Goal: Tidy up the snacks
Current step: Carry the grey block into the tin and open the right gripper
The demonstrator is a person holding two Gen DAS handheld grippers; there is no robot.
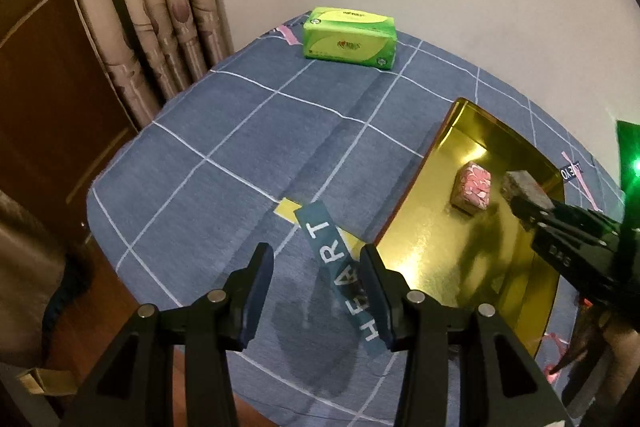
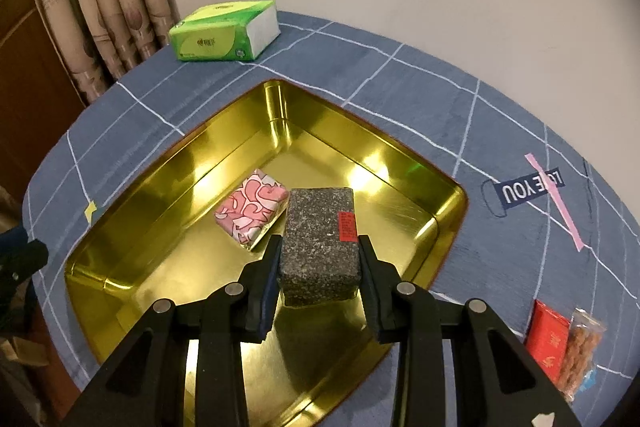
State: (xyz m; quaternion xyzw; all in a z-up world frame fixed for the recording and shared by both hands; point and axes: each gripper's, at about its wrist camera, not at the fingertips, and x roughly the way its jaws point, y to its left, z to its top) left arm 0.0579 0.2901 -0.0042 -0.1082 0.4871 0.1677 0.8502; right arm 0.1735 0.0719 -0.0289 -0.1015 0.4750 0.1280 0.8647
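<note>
A gold metal tray (image 2: pixel 120 263) (image 1: pixel 424 251) sits on the blue checked tablecloth. A pink patterned snack block (image 2: pixel 251 208) (image 1: pixel 472 186) lies on the tray floor. My right gripper (image 2: pixel 320 247) is shut on a dark speckled snack block (image 2: pixel 320 239) with a red label and holds it over the tray, right of the pink block; it also shows in the left wrist view (image 1: pixel 522 187). My left gripper (image 1: pixel 316 259) is open and empty above the cloth, left of the tray, over a "HEART" print.
A green tissue pack (image 1: pixel 349 38) (image 2: pixel 224 31) lies at the table's far edge by the curtain. A red packet (image 2: pixel 547 339) and a clear bag of brown snacks (image 2: pixel 580 351) lie on the cloth to the tray's right. A wall stands behind the table.
</note>
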